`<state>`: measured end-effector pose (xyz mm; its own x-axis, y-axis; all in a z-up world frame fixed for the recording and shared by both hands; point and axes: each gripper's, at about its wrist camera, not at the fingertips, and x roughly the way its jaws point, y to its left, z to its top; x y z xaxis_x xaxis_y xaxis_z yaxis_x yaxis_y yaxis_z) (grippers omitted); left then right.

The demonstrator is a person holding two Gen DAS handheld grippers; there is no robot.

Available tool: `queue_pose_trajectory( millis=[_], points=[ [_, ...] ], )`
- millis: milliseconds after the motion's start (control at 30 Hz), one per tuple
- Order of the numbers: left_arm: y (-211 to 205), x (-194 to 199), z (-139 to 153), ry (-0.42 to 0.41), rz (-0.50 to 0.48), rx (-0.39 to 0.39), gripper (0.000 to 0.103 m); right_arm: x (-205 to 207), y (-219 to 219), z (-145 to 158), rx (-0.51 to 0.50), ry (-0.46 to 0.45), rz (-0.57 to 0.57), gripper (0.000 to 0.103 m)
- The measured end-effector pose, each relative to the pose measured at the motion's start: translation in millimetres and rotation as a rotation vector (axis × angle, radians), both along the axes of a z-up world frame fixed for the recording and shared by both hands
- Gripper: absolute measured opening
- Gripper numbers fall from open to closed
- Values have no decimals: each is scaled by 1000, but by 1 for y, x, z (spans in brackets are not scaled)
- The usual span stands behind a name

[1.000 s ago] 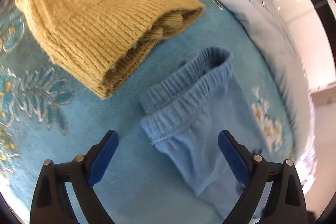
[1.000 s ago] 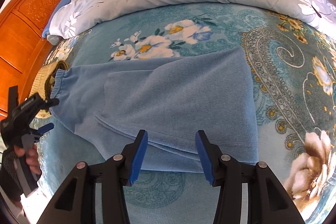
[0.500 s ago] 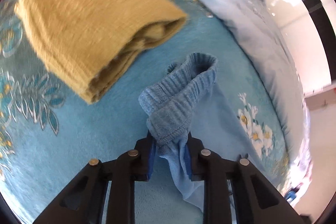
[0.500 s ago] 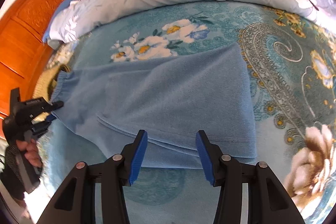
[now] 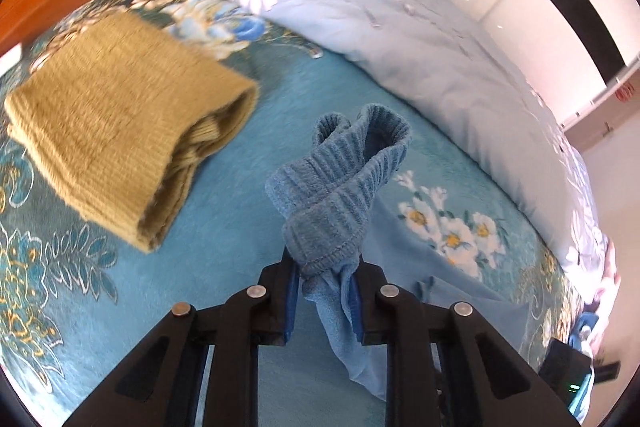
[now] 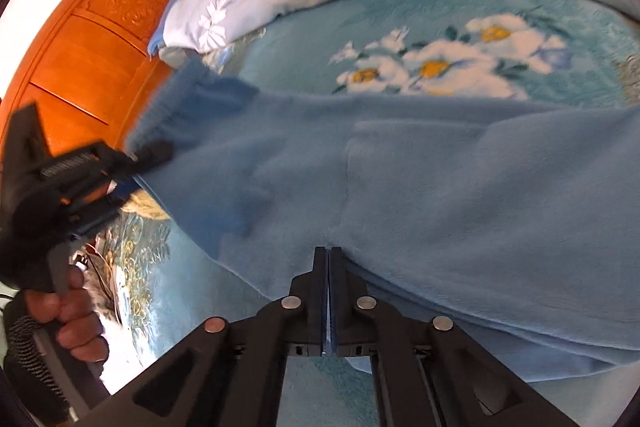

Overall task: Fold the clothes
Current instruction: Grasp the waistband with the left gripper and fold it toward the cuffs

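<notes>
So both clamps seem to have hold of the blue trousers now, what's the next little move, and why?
Probably lift both together and carry the waistband across. The left gripper is shut on the blue trousers at the ribbed waistband; the right gripper pinches their near edge, so the fold can begin.

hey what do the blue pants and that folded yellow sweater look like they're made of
Blue pants: looks like soft fleece or brushed knit, matte with a fuzzy nap; the waistband is ribbed. Yellow sweater: chunky ribbed knit, probably wool or acrylic, with fuzzy fibres showing at the edges. The exact fibre can't be told.
</notes>
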<state>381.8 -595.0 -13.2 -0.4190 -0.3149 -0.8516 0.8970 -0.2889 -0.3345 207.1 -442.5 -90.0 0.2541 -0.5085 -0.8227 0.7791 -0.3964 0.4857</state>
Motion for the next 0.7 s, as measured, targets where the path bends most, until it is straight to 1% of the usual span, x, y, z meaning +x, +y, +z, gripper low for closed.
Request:
queue_pose_trajectory(
  millis=[100,167,267,367,467,600,700],
  points=[
    [5,-15,10,13,-51,-20,22,3,-2,-10,27,-6,8,0],
    [11,-26,18,21,-99,-39,21,3,-2,-10,26,-9,12,0],
    [21,-46,25,29,-179,-71,20,-3,11,6,-23,-18,-9,0],
    [40,-68,32,37,-276,-90,18,-17,40,27,-65,11,-63,0],
    [67,-93,31,26,-387,-104,18,-42,74,33,-38,51,-140,2],
    [96,-129,16,40,-493,-68,17,-78,110,28,35,92,-239,2],
    [126,-156,7,17,-592,-76,17,-104,135,28,70,111,-301,2]
  ],
)
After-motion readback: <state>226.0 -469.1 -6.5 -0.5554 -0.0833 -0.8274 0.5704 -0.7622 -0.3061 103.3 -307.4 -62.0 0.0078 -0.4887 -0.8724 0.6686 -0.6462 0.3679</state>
